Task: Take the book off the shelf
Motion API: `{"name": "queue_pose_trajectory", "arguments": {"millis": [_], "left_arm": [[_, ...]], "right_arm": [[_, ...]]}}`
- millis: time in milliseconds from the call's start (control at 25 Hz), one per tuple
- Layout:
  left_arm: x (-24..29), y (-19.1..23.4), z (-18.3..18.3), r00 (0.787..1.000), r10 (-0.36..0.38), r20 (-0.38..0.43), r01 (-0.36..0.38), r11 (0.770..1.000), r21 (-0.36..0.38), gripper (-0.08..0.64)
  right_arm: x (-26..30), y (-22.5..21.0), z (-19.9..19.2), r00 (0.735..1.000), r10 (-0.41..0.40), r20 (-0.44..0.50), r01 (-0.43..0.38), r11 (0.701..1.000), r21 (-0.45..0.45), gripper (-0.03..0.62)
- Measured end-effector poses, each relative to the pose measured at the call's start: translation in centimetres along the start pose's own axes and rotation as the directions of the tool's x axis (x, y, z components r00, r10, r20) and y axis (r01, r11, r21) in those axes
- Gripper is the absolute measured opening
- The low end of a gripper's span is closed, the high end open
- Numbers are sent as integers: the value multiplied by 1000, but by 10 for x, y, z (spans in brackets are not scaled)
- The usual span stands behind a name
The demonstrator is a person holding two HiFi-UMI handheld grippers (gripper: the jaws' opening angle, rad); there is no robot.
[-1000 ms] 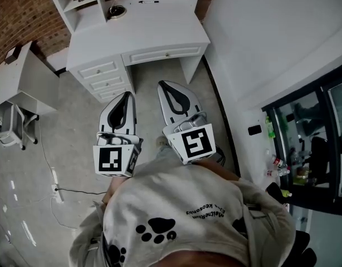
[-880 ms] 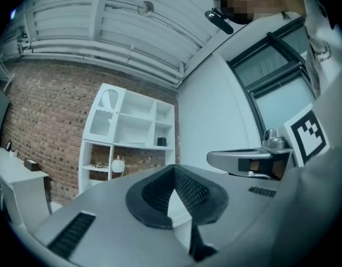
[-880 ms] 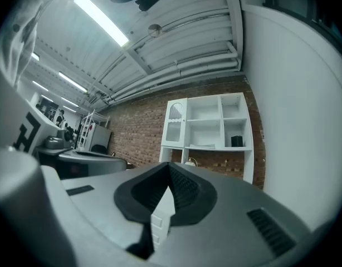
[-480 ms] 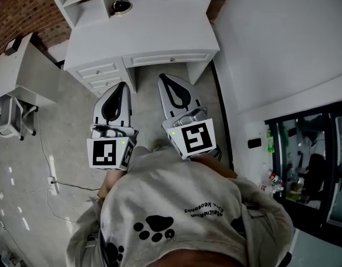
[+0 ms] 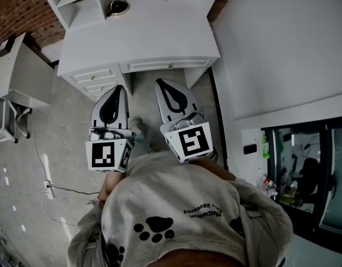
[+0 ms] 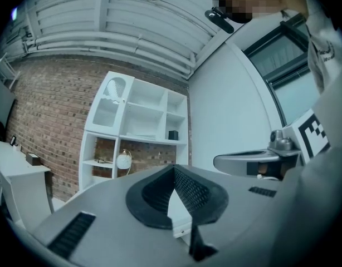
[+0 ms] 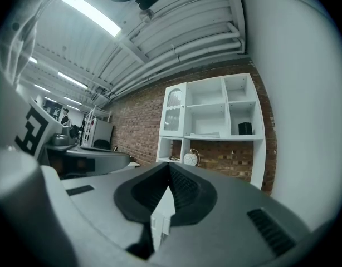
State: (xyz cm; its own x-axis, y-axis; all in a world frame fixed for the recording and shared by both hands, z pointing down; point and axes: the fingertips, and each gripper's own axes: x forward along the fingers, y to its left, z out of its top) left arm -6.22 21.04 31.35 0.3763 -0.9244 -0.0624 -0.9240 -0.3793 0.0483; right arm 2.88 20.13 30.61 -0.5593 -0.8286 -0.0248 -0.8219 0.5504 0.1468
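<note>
A white shelf unit stands on a white desk against the brick wall, some way ahead of both grippers. A thin pale thing, perhaps the book, lies flat on its middle shelf; it shows too in the right gripper view. My left gripper and right gripper are held side by side, level, pointing at the desk. Both are shut with nothing between the jaws. The same shows for the left gripper and the right gripper in their own views.
The white desk with drawers lies ahead, a round dish on it. A small black box and a round white object sit in the shelves. A side table and chair are left; a wall is right.
The person has walked toward the desk. Both grippers moved forward with them, and the desk now lies closer in the head view. The jaws stayed shut.
</note>
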Motion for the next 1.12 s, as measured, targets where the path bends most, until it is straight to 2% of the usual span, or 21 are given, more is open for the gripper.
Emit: {"name": "queue_pose_trajectory", "arguments": {"millis": [160,440,680,880,1120], "left_arm": [[24,23,-6,1000,-9,3,9,1000,-15,9],[82,77,3,999,-43,25,43,999,-1,9],[136,112,15,993,-105,54,104,994,25,9],[164,124,14,988,-150,39,149,988,34,9],[190,129,-1,983,-183,-1,183,983,25,9]], "right_arm": [[34,-2,0,1000,6,6,-6,1000,-6,15],[108,-14,9,1000,-8,18,8,1000,-13,15],[165,-44,18,995,-76,64,80,995,-57,15],[186,-66,9,988,-144,52,146,988,-44,15],[209,-79,-6,988,-155,25,156,987,-36,15]]}}
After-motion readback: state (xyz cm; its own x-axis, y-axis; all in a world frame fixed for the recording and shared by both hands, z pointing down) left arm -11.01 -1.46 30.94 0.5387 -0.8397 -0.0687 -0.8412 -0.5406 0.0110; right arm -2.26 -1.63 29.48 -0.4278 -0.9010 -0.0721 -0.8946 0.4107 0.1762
